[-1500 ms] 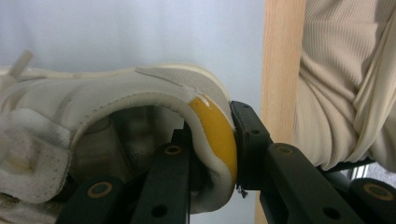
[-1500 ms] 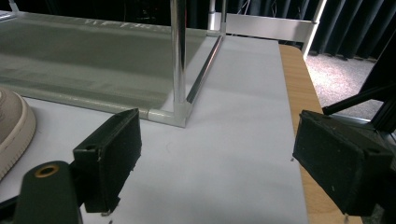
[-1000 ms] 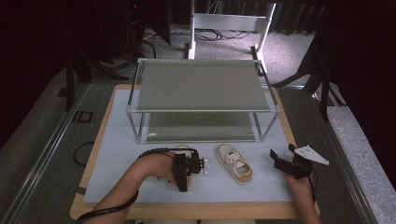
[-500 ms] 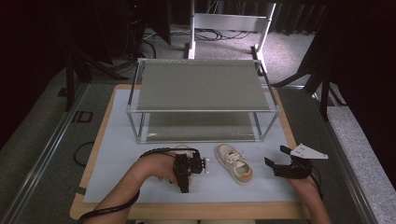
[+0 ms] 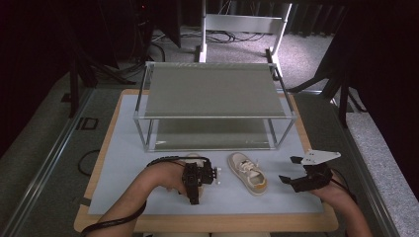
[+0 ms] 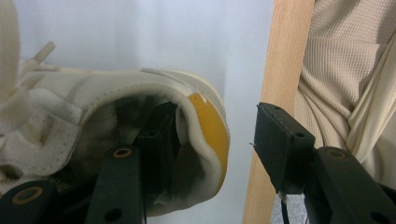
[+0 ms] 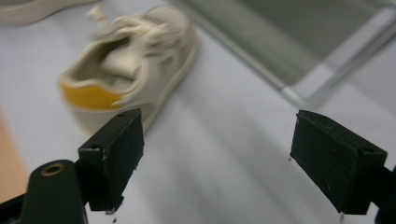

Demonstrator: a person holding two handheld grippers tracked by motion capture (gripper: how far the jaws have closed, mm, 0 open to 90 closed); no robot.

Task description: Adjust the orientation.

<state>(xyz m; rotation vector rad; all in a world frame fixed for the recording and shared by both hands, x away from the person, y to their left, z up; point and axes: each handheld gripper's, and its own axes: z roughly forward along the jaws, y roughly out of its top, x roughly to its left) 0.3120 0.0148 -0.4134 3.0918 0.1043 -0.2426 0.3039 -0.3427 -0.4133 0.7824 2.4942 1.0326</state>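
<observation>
While open, hand-held gripper [image 7: 215, 163] near shoe [image 7: 133, 77].

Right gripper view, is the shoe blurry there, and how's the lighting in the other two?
Right gripper view: the shoe is soft and smeared, the black jaws sharp. Left gripper view: evenly lit, the shoe's yellow heel patch crisp. High view: the table is lit, its surroundings dark.

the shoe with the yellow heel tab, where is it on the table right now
In the high view the shoe lies on the pale mat in front of the shelf rack, between the left tongs and the right tongs.
</observation>
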